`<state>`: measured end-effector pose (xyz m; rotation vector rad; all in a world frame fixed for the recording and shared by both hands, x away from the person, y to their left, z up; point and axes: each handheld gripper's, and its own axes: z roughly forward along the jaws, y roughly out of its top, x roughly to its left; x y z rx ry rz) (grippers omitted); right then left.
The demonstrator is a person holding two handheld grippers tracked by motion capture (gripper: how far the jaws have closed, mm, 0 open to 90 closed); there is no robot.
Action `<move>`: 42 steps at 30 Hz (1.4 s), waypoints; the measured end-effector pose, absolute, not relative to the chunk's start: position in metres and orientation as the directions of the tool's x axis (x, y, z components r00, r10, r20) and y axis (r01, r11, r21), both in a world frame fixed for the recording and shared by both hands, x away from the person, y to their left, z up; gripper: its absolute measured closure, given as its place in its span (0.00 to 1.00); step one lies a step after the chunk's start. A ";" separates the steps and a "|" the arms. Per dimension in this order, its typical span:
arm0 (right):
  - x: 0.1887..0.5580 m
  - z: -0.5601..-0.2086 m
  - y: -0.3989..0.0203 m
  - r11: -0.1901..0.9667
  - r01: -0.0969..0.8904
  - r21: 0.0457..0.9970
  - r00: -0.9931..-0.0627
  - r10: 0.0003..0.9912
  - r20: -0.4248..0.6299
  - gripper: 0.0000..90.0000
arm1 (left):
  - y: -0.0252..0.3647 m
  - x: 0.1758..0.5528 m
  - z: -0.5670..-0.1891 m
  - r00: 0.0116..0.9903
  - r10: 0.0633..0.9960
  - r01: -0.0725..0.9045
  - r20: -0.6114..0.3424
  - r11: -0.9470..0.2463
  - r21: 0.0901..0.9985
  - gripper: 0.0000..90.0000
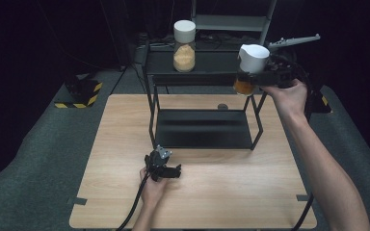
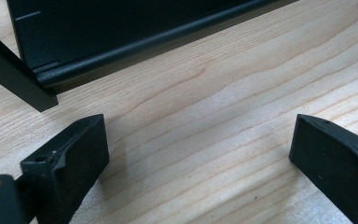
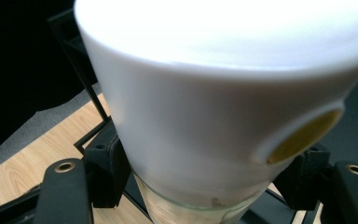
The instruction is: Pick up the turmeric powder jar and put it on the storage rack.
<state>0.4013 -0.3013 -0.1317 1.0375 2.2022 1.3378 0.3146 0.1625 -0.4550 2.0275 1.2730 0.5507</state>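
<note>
Jar [image 1: 248,72] with the white lid sits clamped between the right gripper [image 1: 265,77] jaws, held upright beside the black shelf [image 1: 202,62], likely to keep its orange contents level. Left gripper [image 1: 163,166] rests with jaws apart over bare table [image 2: 223,93].

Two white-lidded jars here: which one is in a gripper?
The tilted jar at the shelf's right end, clamped by the right gripper; the other jar stands upright on the shelf.
</note>
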 end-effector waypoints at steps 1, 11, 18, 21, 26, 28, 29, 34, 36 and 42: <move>0.403 -0.129 -0.300 0.282 0.403 0.871 -0.664 0.745 0.066 0.34 | 0.162 0.315 -0.455 0.434 0.901 0.617 0.000 -0.298 0.728 0.05; 0.420 -0.108 -0.284 0.284 0.429 0.858 -0.633 0.772 0.061 0.34 | 0.163 0.315 -0.455 0.436 0.900 0.618 0.003 -0.302 0.726 0.05; 0.435 -0.102 -0.263 0.283 0.441 0.852 -0.595 0.803 0.042 0.34 | 0.162 0.315 -0.455 0.433 0.901 0.617 0.001 -0.297 0.728 0.05; 0.439 -0.101 -0.255 0.281 0.447 0.850 -0.579 0.814 0.035 0.34 | 0.162 0.315 -0.455 0.433 0.901 0.617 0.000 -0.297 0.728 0.05; 0.447 -0.104 -0.239 0.269 0.452 0.850 -0.542 0.840 0.022 0.34 | 0.162 0.315 -0.455 0.434 0.901 0.617 -0.001 -0.297 0.729 0.05; 0.451 -0.107 -0.236 0.258 0.457 0.851 -0.532 0.846 0.029 0.34 | 0.162 0.315 -0.455 0.435 0.901 0.617 -0.001 -0.297 0.728 0.05; 0.452 -0.107 -0.234 0.254 0.460 0.851 -0.528 0.848 0.032 0.34 | 0.162 0.315 -0.455 0.434 0.901 0.617 0.000 -0.298 0.728 0.05; 0.459 -0.109 -0.225 0.254 0.466 0.848 -0.508 0.861 0.021 0.34 | 0.162 0.315 -0.455 0.433 0.901 0.617 0.000 -0.297 0.729 0.05; 0.460 -0.109 -0.223 0.253 0.465 0.848 -0.505 0.863 0.020 0.34 | 0.162 0.315 -0.455 0.434 0.901 0.617 0.000 -0.298 0.728 0.05; 0.464 -0.114 -0.217 0.260 0.461 0.849 -0.500 0.866 0.006 0.34 | 0.162 0.315 -0.455 0.433 0.901 0.617 -0.001 -0.296 0.729 0.05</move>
